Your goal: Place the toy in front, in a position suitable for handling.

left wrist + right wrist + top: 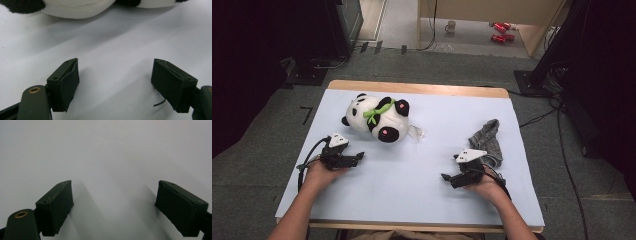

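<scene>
Between panda (377, 119) and sock (488, 140), open table (422, 165).

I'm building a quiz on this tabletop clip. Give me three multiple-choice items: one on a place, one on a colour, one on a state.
1. Where does the plush panda lie on the table?
A. far left part, beyond the left tool
B. near right corner
C. on the floor

2. What colour is the piece around the panda's neck?
A. red
B. green
C. blue

3. How do the jaws of the left tool stand?
A. shut on the panda
B. shut on the grey cloth
C. open, with nothing between them

Key: 1 A, the high view shows the panda beyond the left tool. 2 B, the neck piece is green. 3 C, the left gripper view shows bare table between the pads.
</scene>
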Available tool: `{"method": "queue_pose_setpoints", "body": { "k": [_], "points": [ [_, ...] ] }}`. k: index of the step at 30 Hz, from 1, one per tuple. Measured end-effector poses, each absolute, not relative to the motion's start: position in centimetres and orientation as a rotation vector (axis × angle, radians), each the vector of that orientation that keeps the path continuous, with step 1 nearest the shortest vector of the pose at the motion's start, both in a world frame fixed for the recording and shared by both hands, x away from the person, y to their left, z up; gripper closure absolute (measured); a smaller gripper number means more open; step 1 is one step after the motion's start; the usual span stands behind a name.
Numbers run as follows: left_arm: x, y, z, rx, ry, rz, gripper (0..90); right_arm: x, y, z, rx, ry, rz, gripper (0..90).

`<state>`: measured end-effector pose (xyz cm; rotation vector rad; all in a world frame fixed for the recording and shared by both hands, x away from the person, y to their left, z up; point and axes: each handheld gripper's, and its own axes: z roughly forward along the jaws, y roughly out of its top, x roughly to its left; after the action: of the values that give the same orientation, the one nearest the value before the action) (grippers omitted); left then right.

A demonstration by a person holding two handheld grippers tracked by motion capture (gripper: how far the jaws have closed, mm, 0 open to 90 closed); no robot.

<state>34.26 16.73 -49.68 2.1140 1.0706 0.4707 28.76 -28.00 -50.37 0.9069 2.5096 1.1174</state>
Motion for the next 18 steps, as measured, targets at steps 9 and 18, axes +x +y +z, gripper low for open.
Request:
{"method": "queue_pose_setpoints", "body": {
  "k": [9, 18],
  "points": [
    [34.25, 16.67, -49.67, 2.116, 1.073, 0.474, 21.9, 28.79, -28.02, -50.36, 0.908, 2.51, 1.118, 13.8],
    [34.5, 16.4, -49.17, 2.153, 1.056, 0.437, 29.7, 28.8, -28.02, -50.36, 0.913, 2.511, 1.118, 13.8]
  ]
}}
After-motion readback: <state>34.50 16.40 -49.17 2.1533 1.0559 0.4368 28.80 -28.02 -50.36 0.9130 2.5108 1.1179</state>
